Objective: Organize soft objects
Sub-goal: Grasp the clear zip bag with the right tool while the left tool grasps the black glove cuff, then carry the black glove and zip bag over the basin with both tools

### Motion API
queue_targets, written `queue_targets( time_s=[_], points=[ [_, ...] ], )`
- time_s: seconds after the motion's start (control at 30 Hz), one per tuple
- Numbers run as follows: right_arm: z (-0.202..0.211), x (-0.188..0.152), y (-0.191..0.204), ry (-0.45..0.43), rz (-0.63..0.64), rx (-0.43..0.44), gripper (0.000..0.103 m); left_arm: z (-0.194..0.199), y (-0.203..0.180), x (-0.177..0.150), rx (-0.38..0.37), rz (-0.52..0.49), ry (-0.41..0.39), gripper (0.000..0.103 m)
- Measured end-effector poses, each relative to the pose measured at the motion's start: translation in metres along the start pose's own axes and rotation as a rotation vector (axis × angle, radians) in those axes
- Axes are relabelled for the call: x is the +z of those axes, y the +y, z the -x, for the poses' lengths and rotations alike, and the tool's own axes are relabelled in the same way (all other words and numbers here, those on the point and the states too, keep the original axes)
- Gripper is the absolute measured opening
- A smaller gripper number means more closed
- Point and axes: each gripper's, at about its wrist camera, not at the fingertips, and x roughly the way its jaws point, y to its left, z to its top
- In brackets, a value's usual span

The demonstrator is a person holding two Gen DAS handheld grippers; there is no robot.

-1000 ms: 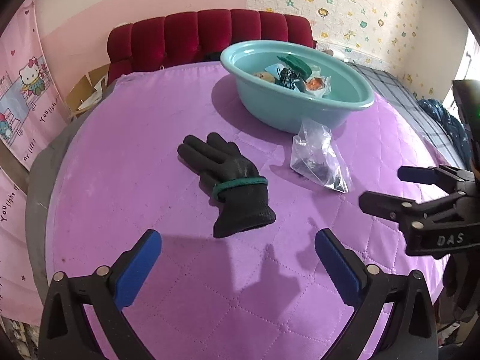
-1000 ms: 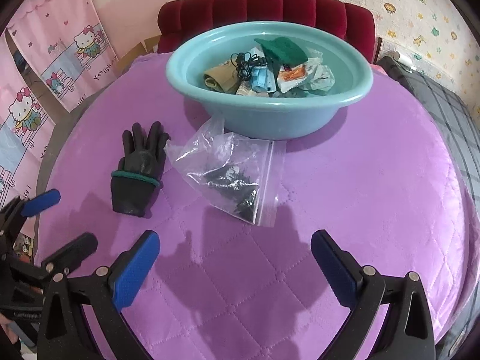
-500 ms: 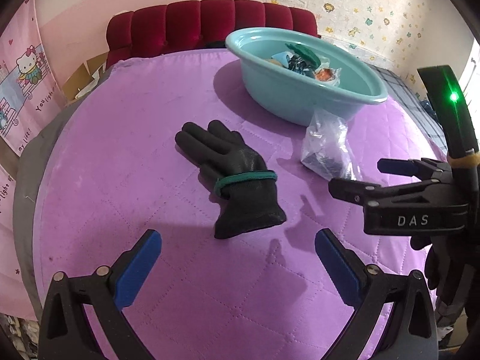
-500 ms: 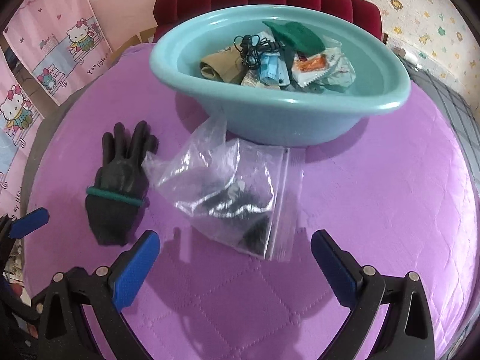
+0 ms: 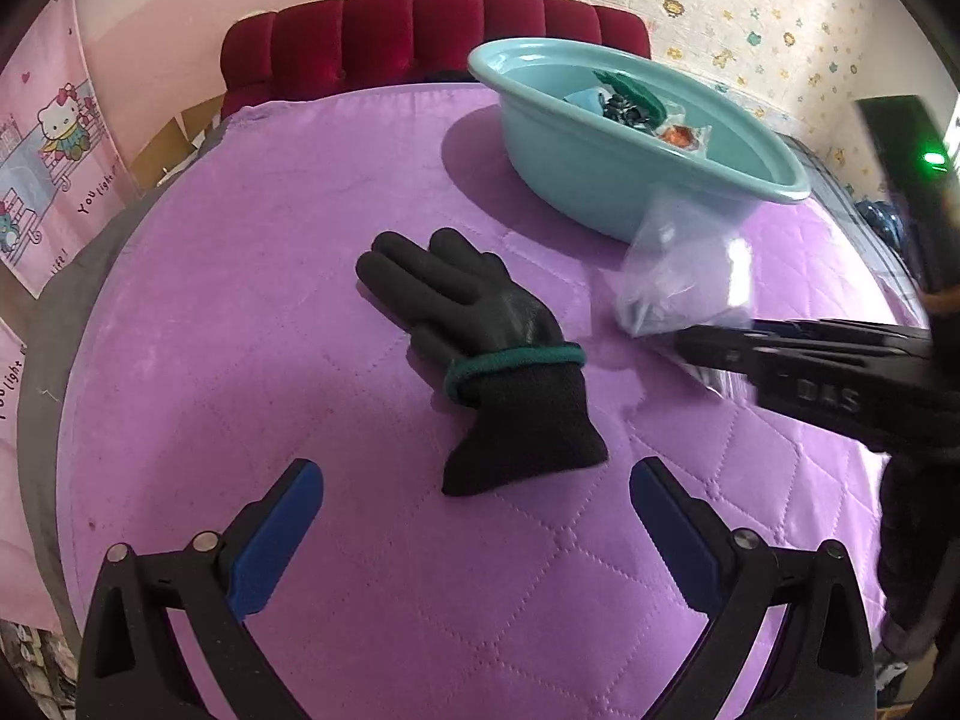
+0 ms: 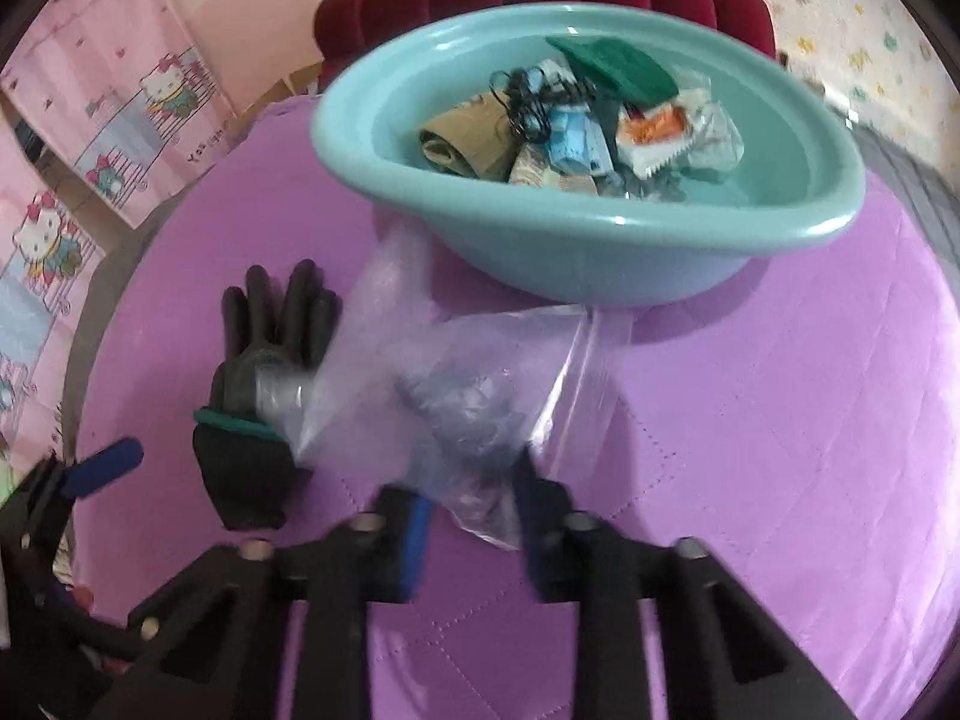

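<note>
one black glove (image 5: 480, 354), one clear bag (image 6: 456, 384), one basin (image 6: 600, 240), perhaps seven items inside

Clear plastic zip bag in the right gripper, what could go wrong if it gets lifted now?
1. The right gripper pinches only the near corner of the clear plastic zip bag, so the thin film could slip out.
2. The bag overlaps the black knit glove with a green band, so lifting might drag it.
3. It lies close to the teal plastic basin and may brush its wall.
</note>
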Motion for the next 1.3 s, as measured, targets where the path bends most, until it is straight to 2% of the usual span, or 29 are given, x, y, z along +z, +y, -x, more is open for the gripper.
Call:
queue_targets(
  time_s=[0.07,0.17,0.7,0.73,0.77,0.8,0.83,0.87,0.93,1.0,1.3],
  points=[
    [0.006,-0.001,0.004,-0.012,0.028,-0.012,0.012,-0.005,-0.001,0.002,-0.012,0.006,0.012,0.103],
    [0.015,-0.003,0.004,-0.022,0.048,-0.020,0.012,-0.010,-0.005,0.007,-0.015,-0.004,0.010,0.103],
    [0.040,-0.021,-0.021,-0.036,0.002,-0.048,0.012,-0.029,-0.009,0.027,-0.037,0.014,0.026,0.101],
    [0.041,-0.021,-0.022,-0.038,-0.003,-0.048,0.012,-0.029,-0.010,0.028,-0.037,0.011,0.025,0.098],
    [0.041,-0.022,-0.022,-0.039,-0.005,-0.047,0.012,-0.030,-0.011,0.028,-0.032,0.009,0.028,0.085],
    [0.041,-0.023,-0.023,-0.040,-0.006,-0.047,0.012,-0.032,-0.011,0.029,-0.028,0.008,0.036,0.056],
    [0.042,-0.023,-0.023,-0.042,-0.004,-0.049,0.012,-0.033,-0.012,0.028,-0.024,0.006,0.045,0.043],
    [0.042,-0.024,-0.023,-0.044,-0.004,-0.050,0.012,-0.033,-0.012,0.028,-0.020,0.005,0.047,0.042],
    [0.045,-0.025,-0.024,-0.047,-0.004,-0.050,0.012,-0.028,-0.014,0.027,-0.044,-0.004,0.039,0.029],
    [0.047,-0.026,-0.026,-0.049,-0.004,-0.054,0.012,-0.025,-0.015,0.026,-0.055,-0.008,0.038,0.023],
    [0.061,-0.031,-0.036,-0.039,-0.012,-0.049,0.012,0.004,-0.032,0.017,-0.083,-0.025,0.020,0.021]
  ],
)
